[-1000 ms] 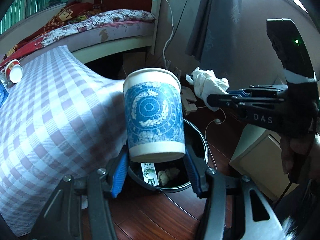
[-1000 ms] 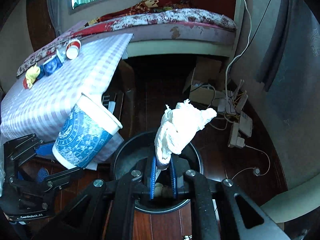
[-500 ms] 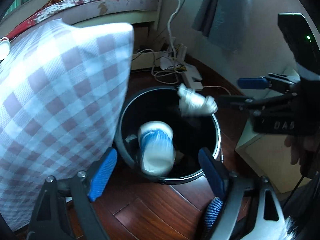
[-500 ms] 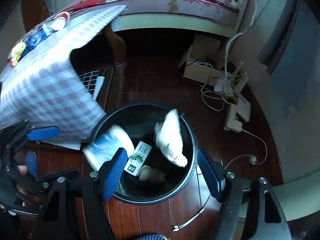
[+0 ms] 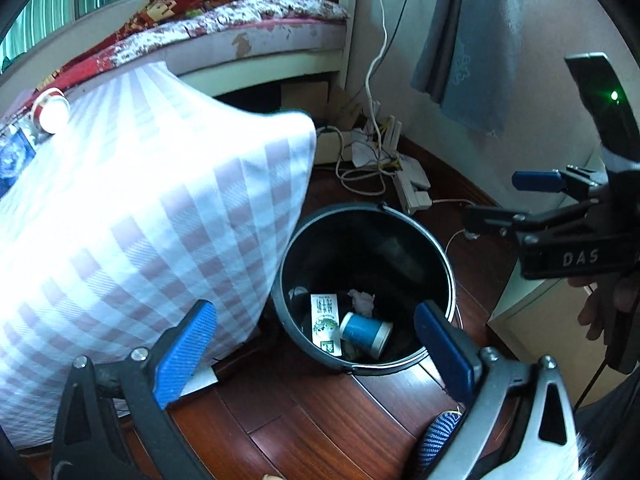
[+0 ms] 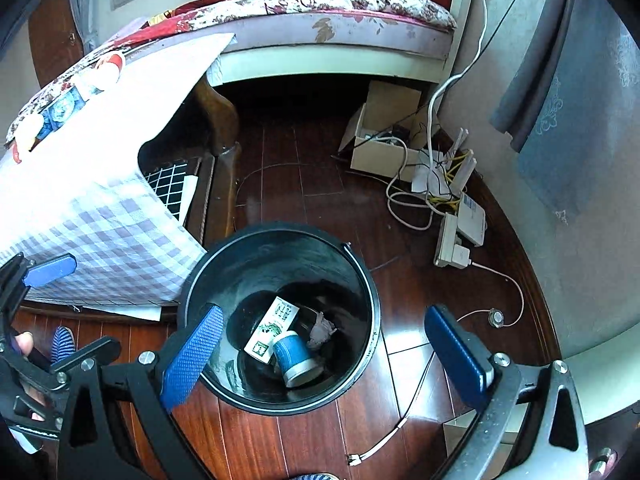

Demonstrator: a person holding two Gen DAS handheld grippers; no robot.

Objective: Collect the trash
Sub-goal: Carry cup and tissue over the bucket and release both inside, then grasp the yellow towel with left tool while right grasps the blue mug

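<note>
Black bin [image 6: 362, 276] on the wood floor, blue cup [image 6: 296, 354] and crumpled tissue [image 6: 322, 330] lying inside, left gripper [image 5: 316, 354] and right gripper [image 6: 324, 354] both wide, empty, above its near rim

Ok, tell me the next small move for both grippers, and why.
Probably lift both away from the bin and swing toward the checked table. The left gripper and right gripper are open and empty; the blue cup and tissue lie inside, while a red-and-white cup remains on the table.
</note>
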